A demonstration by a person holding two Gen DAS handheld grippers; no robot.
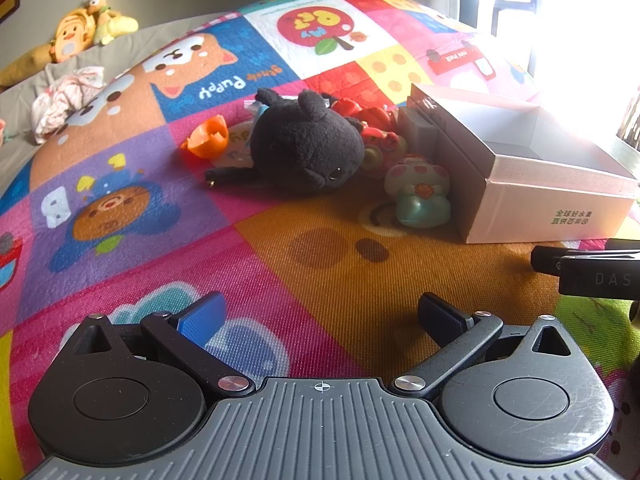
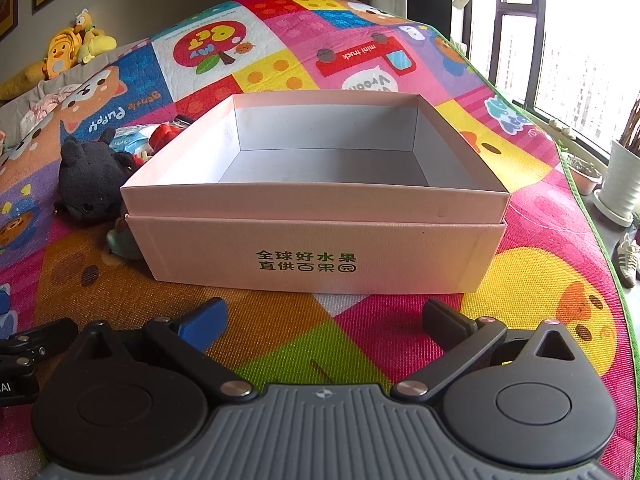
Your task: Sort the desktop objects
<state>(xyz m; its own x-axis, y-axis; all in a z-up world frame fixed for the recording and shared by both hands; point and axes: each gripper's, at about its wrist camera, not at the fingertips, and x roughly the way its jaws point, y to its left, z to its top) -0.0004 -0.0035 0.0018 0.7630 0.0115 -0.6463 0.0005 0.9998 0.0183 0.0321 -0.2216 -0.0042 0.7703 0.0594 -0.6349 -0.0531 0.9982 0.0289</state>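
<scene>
A pile of toys lies on the colourful play mat: a black plush cat, an orange broken shell, red toys and a mushroom figurine. An empty pink cardboard box stands right of them. My left gripper is open and empty, well short of the toys. My right gripper is open and empty, just in front of the box. The plush cat lies left of the box in the right wrist view.
Yellow plush toys and a crumpled cloth lie at the far left on a grey sheet. The right gripper's body shows at the left view's right edge. A window, plant pots and shoes lie beyond the mat's right edge.
</scene>
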